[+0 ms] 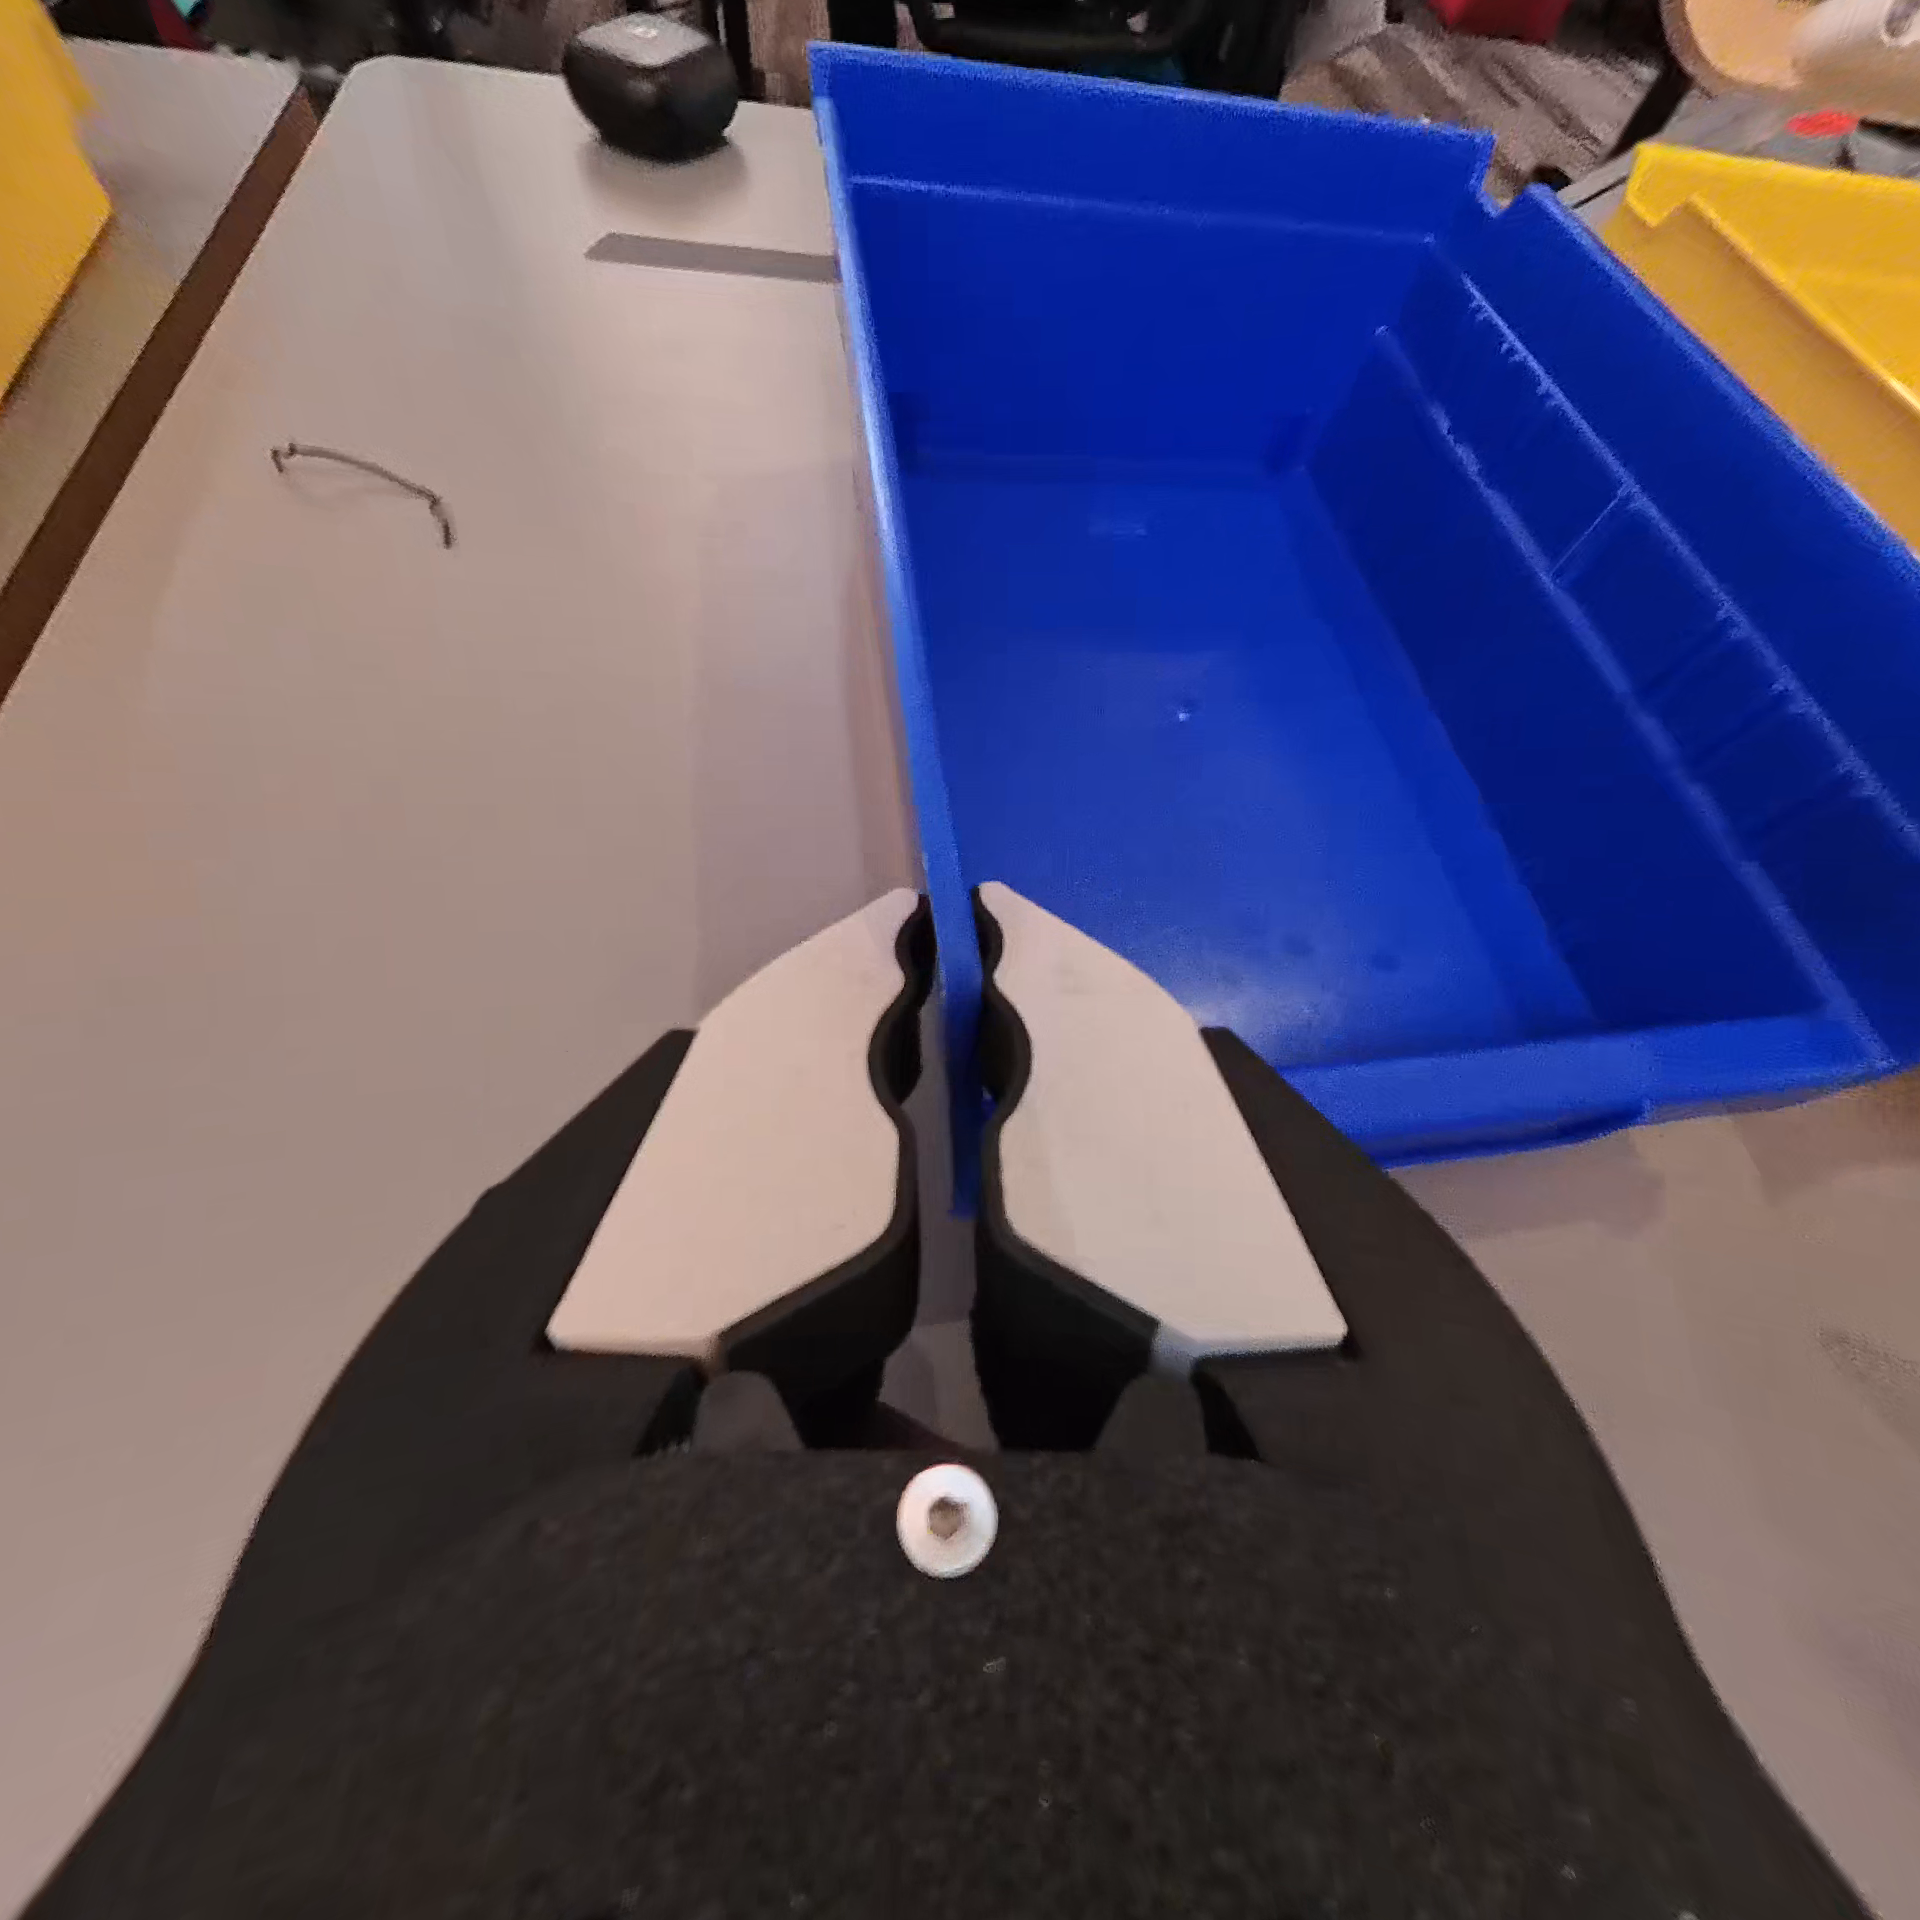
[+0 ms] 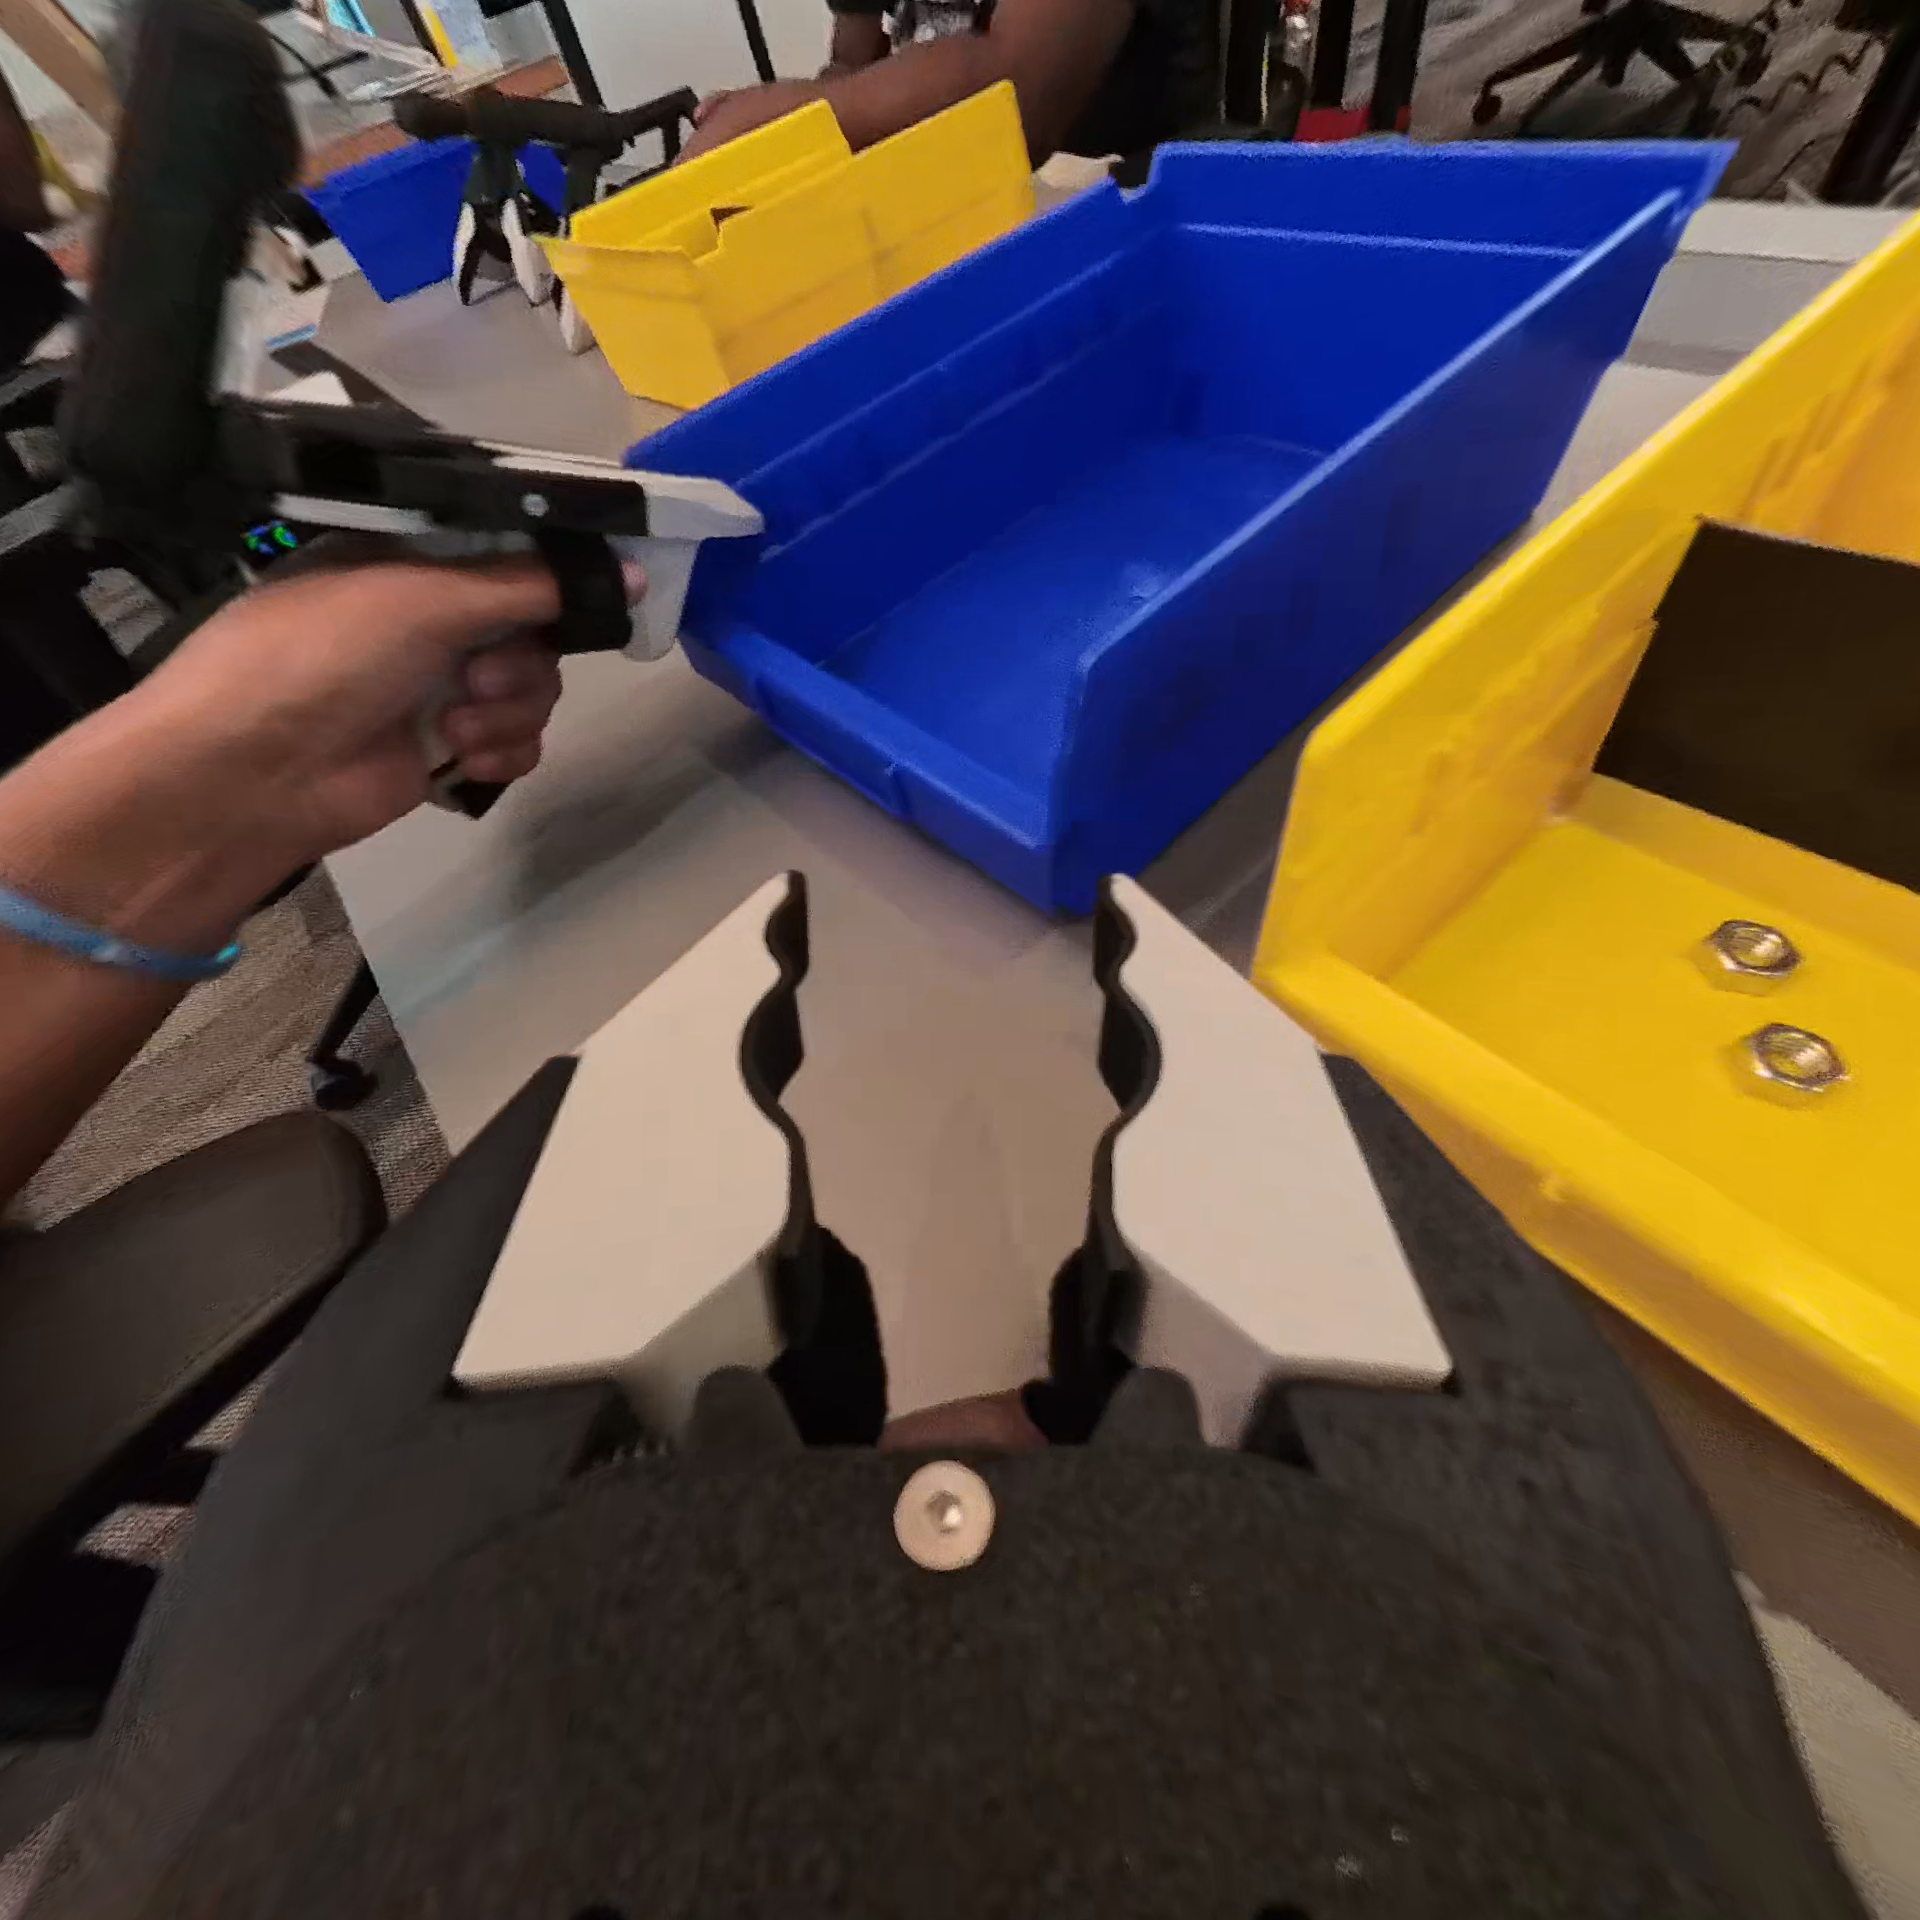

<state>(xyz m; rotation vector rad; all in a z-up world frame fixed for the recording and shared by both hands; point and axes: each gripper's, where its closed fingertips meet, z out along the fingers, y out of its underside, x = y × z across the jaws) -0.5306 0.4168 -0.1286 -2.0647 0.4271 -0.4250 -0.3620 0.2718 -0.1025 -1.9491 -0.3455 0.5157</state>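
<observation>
A large empty blue bin point(image 1: 1247, 675) stands on a pale grey table point(image 1: 416, 727). My left gripper point(image 1: 951, 899) is shut on the bin's near left wall, close to its front corner, one finger outside and one inside. The right wrist view shows that gripper point(image 2: 717, 520) from the side, held by a hand point(image 2: 312, 707), pinching the blue bin point(image 2: 1143, 540) at its left corner. My right gripper point(image 2: 951, 894) is open and empty, low over the table just in front of the bin. A yellow bin point(image 2: 1558, 1091) to its right holds two metal nuts point(image 2: 1766, 1003).
A thin bent wire point(image 1: 364, 488) lies on the table left of the blue bin, with a black rounded object point(image 1: 649, 83) at the far end. Yellow bins point(image 1: 1787, 270) stand right and far left. Behind, another person works with grippers point(image 2: 509, 239) beside more yellow and blue bins point(image 2: 790, 239). Spacing between my two grippers at the tips: around 25 centimeters.
</observation>
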